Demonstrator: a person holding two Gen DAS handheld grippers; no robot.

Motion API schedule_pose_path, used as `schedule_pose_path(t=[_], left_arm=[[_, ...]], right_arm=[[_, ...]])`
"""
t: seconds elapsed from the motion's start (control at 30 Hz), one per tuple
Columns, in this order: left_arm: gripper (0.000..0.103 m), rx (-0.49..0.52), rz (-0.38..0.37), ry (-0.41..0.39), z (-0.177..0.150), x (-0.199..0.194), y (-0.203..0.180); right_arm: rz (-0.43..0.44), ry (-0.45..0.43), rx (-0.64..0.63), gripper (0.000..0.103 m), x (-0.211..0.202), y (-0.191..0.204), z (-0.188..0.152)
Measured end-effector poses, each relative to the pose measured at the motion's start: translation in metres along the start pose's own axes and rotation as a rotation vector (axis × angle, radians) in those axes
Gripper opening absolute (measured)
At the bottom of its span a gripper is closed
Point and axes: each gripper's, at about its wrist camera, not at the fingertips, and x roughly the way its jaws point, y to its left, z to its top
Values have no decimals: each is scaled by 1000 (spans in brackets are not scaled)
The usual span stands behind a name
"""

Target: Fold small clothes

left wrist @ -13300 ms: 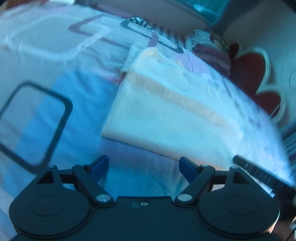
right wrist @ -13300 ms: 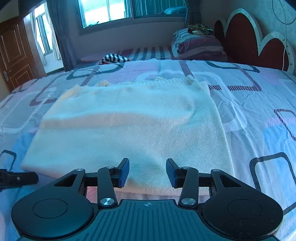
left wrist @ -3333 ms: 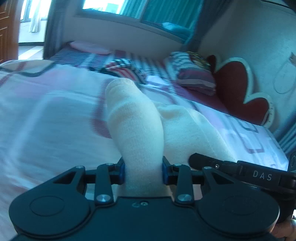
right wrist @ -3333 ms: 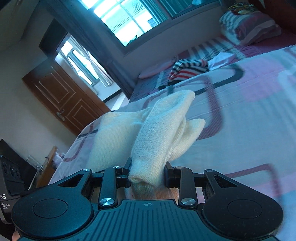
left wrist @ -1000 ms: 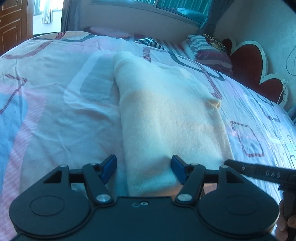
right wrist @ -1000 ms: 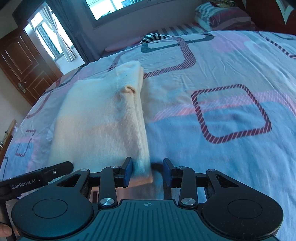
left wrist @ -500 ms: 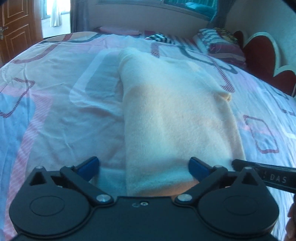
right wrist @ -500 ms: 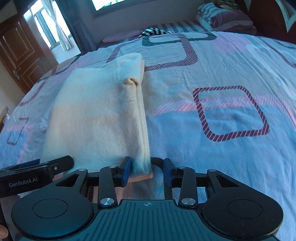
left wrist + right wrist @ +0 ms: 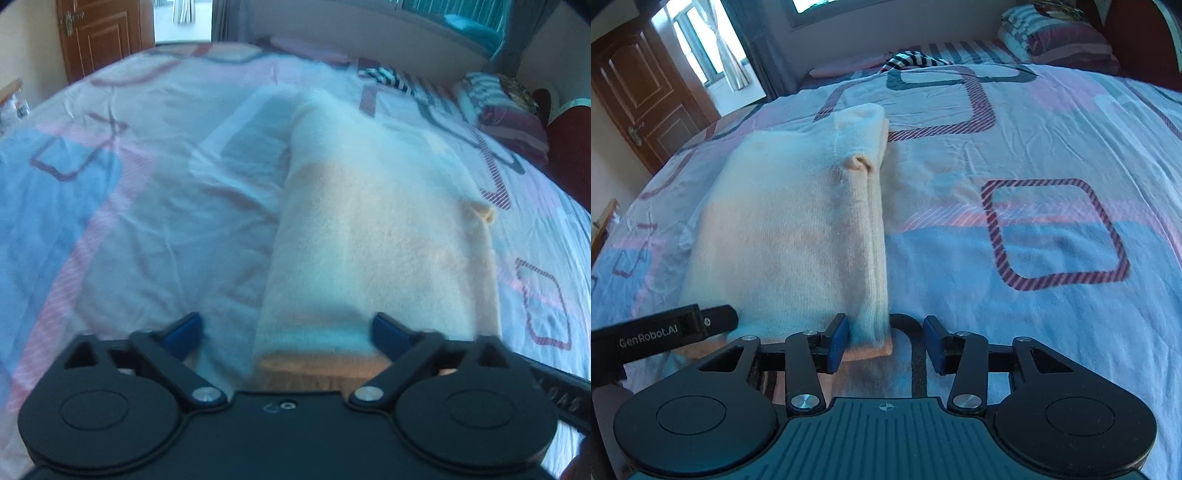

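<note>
Two grippers sit at the near edge of the sweater [image 9: 798, 229], which lies folded lengthwise on the bedspread [image 9: 1052, 155], long axis running away from the cameras. Cream knit, layers stacked flush along its right side, one small pucker partway up that side

Step in hand, as I judge it: release after laying the lengthwise fold. Fold looks set; cloth lies flat, nothing lifted

Left gripper [image 9: 288, 332]: jaws wide but closing; near-left corner of the sweater lies between the pads, left pad clearly off the cloth, right pad at the cloth edge, contact unclear. View blurred. Not gripping

Right gripper [image 9: 884, 341]: jaws partly apart and opening; near-right corner sits against the left pad [image 9: 837, 341], clear gap to the right pad. Grip let go

Next move, my estimate: back both grippers off without dragging the corners, then take the near edge again at both corners and carry it toward the far end for a crosswise fold. Needs matched lift on both sides or the stacked layers will slide apart
</note>
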Motion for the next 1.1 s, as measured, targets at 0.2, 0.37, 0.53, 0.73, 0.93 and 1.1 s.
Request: schedule_pose_path(t=[0.2, 0.37, 0.53, 0.73, 0.93, 1.1], left_arm=[[90, 1, 61, -162, -17, -83, 1], [95, 63, 42, -290, -45, -166, 2], [95, 142, 112, -310, -80, -235, -10], [96, 139, 60, -309, -120, -301, -16], [98, 126, 53, -346, -155, -345, -18], [100, 111, 46, -374, -170, -366, -18]], right_arm=[[89, -70, -25, 55, -70, -1, -19], [136, -140, -103, 84, -145, 1, -53], [92, -248, -218, 98, -224, 12, -99], [-26, -413, -305, 103, -307, 27, -152], [-15, -518, -238, 103, -362, 20, -178], [-18, -582, -241, 103, -394, 16, -188]])
